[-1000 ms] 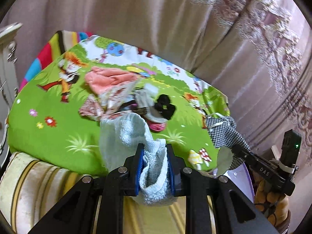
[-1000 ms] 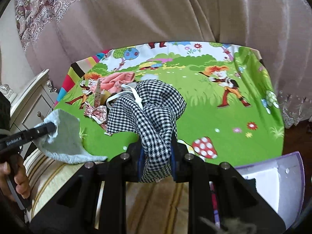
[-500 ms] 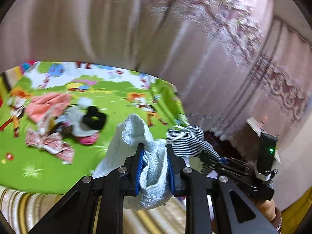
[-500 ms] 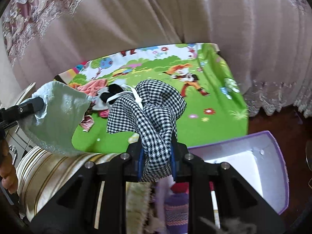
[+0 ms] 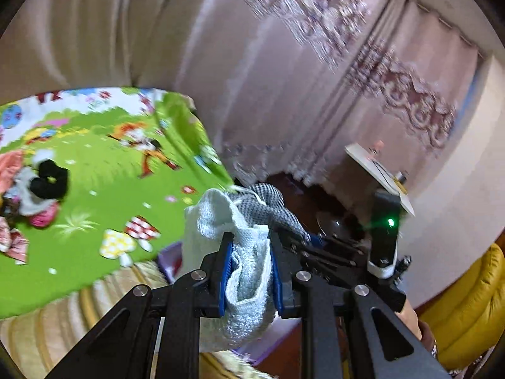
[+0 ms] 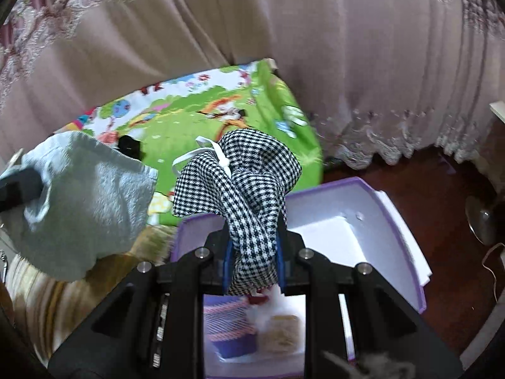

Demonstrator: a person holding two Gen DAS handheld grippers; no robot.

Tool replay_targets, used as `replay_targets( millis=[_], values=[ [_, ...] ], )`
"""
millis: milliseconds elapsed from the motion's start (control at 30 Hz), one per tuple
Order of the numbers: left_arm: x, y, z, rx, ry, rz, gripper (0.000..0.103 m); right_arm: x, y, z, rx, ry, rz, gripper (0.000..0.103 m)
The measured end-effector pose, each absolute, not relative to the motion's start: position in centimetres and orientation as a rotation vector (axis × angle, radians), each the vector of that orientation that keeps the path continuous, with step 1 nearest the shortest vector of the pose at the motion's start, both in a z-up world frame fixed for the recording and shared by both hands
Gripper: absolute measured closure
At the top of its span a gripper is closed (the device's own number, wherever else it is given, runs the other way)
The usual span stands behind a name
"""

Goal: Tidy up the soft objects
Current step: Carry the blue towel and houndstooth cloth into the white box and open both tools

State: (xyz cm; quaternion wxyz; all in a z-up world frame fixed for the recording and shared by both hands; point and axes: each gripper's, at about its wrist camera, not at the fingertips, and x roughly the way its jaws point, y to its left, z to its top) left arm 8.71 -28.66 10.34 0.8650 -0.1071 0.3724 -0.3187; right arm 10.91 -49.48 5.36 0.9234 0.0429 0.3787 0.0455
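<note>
My left gripper (image 5: 249, 246) is shut on a pale blue towel cloth (image 5: 221, 221), which hangs bunched between its blue pads. That same blue cloth (image 6: 82, 202) shows at the left of the right wrist view. My right gripper (image 6: 254, 237) is shut on a black-and-white checked cloth (image 6: 249, 170) with a white cord, held above a purple-rimmed white box (image 6: 353, 221). The checked cloth (image 5: 268, 202) and the right gripper's body also appear just behind the blue cloth in the left wrist view. Striped and pale soft items (image 6: 233, 325) lie in the box below.
A green cartoon play mat (image 5: 104, 195) covers the bed, with a heap of soft items (image 5: 38, 186) including a black scrunchie at its left. Curtains (image 6: 315, 47) hang behind. Dark wood floor (image 6: 442, 195), a fan base and a yellow cushion (image 5: 467, 303) lie to the right.
Both grippers have swung right, away from the mat's middle, each still gripping its cloth. The box has come under the right gripper, and the heap has slid to the left edge.
</note>
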Motion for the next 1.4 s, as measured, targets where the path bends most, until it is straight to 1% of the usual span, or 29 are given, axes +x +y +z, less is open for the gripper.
replay_targets(
  millis=[300, 333, 367, 400, 433, 467, 500, 533, 567, 600, 633, 833, 1033, 1400],
  values=[
    [7.4, -34.2, 7.4, -0.142, 0.885, -0.767, 0.080, 9.0, -53.8, 3.8, 0.102, 0.824, -0.016, 0.078],
    [7.3, -34.7, 7.2, -0.132, 0.897, -0.782, 0.079, 8.8, -54.3, 3.5, 0.102, 0.831, -0.031, 0.077],
    [7.4, -35.1, 6.9, -0.117, 0.914, -0.802, 0.071, 8.7, -54.5, 3.4, 0.101, 0.833, -0.040, 0.076],
    [7.3, -35.6, 6.6, -0.101, 0.932, -0.815, 0.062, 8.6, -54.9, 3.2, 0.103, 0.842, -0.053, 0.071],
    [7.2, -35.8, 6.3, -0.092, 0.939, -0.813, 0.057, 8.7, -55.1, 3.0, 0.109, 0.849, -0.061, 0.069],
    [7.0, -35.9, 6.3, -0.091, 0.941, -0.813, 0.049, 8.6, -55.6, 2.8, 0.128, 0.854, -0.070, 0.064],
    [7.0, -36.0, 6.2, -0.090, 0.944, -0.818, 0.046, 8.7, -55.9, 2.7, 0.141, 0.857, -0.076, 0.058],
    [7.1, -36.0, 6.2, -0.088, 0.946, -0.822, 0.046, 8.7, -56.1, 2.7, 0.150, 0.860, -0.080, 0.054],
    [7.1, -36.0, 6.2, -0.083, 0.947, -0.819, 0.046, 8.8, -56.3, 2.6, 0.161, 0.860, -0.083, 0.045],
    [7.1, -35.9, 6.3, -0.081, 0.946, -0.818, 0.046, 8.8, -56.3, 2.7, 0.164, 0.858, -0.086, 0.039],
    [7.1, -35.8, 6.3, -0.082, 0.945, -0.818, 0.046, 8.8, -56.3, 2.8, 0.162, 0.855, -0.089, 0.037],
    [8.1, -34.2, 6.4, -0.098, 0.939, -0.781, 0.044, 9.1, -55.2, 3.3, 0.131, 0.841, -0.071, 0.036],
    [9.6, -30.3, 6.6, -0.117, 0.909, -0.700, 0.044, 9.5, -53.6, 3.8, 0.124, 0.836, -0.020, 0.036],
    [13.5, -17.6, 3.9, -0.157, 0.944, -0.414, 0.044, 11.7, -48.8, 4.2, 0.103, 0.855, 0.067, 0.036]
  ],
)
